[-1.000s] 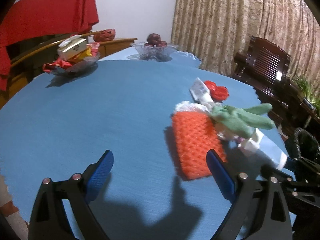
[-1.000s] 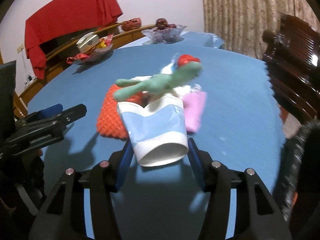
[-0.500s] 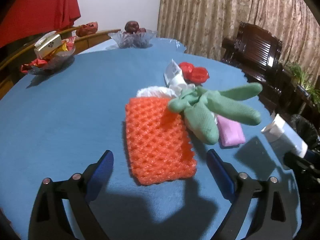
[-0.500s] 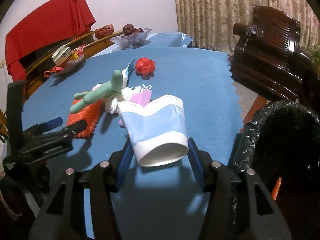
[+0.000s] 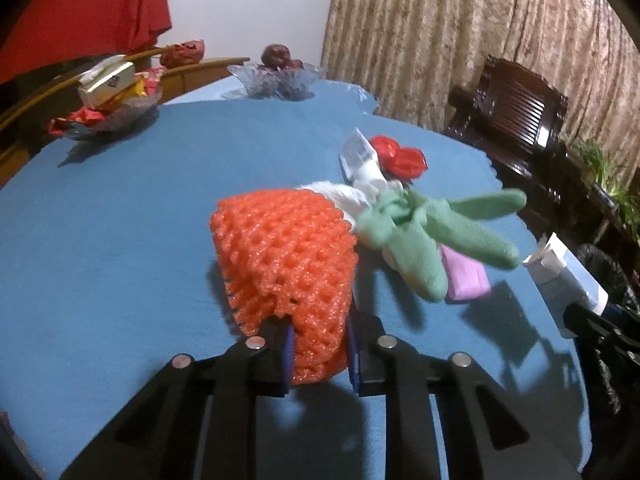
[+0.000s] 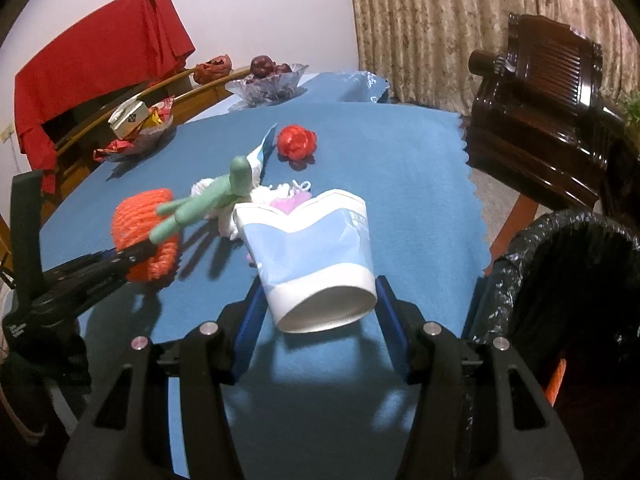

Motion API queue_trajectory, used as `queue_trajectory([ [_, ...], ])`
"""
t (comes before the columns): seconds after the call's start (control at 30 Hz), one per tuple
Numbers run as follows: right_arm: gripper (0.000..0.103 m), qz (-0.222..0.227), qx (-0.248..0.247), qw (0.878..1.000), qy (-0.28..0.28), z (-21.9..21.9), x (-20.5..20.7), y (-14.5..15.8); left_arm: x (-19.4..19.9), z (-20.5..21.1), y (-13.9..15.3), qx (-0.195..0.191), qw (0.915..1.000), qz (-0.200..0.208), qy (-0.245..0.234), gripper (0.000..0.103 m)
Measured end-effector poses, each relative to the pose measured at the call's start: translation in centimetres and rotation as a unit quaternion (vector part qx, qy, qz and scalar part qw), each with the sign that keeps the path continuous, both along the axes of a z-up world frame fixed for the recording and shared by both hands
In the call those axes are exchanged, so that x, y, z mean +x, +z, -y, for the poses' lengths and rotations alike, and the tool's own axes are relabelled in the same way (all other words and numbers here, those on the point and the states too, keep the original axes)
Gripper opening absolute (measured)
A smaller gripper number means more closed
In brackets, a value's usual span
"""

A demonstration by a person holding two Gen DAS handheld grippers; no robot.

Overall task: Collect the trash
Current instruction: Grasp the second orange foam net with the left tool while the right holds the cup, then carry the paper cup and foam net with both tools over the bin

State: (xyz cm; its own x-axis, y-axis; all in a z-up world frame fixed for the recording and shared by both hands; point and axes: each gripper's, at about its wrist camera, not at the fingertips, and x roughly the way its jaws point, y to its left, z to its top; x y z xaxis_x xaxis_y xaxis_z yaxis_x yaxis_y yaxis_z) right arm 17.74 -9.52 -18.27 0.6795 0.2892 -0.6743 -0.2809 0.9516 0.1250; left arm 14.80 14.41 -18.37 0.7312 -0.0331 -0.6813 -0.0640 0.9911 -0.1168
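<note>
My left gripper [image 5: 318,354] is shut on the near end of an orange foam net [image 5: 286,264] lying on the blue table [image 5: 120,232]. Against the net lie a green glove [image 5: 432,232], a pink packet [image 5: 466,280], white tissue [image 5: 340,194], a silver wrapper [image 5: 358,156] and a red wrapper [image 5: 402,158]. My right gripper [image 6: 318,306] is shut on a crushed blue-and-white paper cup [image 6: 316,252], held above the table's near edge. The left gripper also shows in the right wrist view [image 6: 132,258], pinching the net [image 6: 140,236].
A bin lined with a black bag [image 6: 560,280] stands off the table's right edge. Two glass bowls [image 5: 276,78] [image 5: 108,116] with fruit and snacks sit at the far side. A dark wooden chair [image 6: 548,120] stands to the right.
My left gripper moved forward and closed on the orange net's near end. My right gripper, still holding the cup, drew back toward the table's edge near the bin.
</note>
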Motion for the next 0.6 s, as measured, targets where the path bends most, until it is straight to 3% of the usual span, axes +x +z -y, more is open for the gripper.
queue_trajectory([
  [0.3, 0.053, 0.024, 0.013, 1.0, 0.003, 0.0, -0.6, 2.6, -2.5, 0.2, 4.1, 0.013, 0.9994, 0.032, -0.008, 0.02],
  [0.6, 0.052, 0.055, 0.024, 0.998, -0.017, 2.7, -2.6, 5.8, -3.8, 5.3, 7.3, 0.003, 0.996, 0.057, -0.068, 0.02],
])
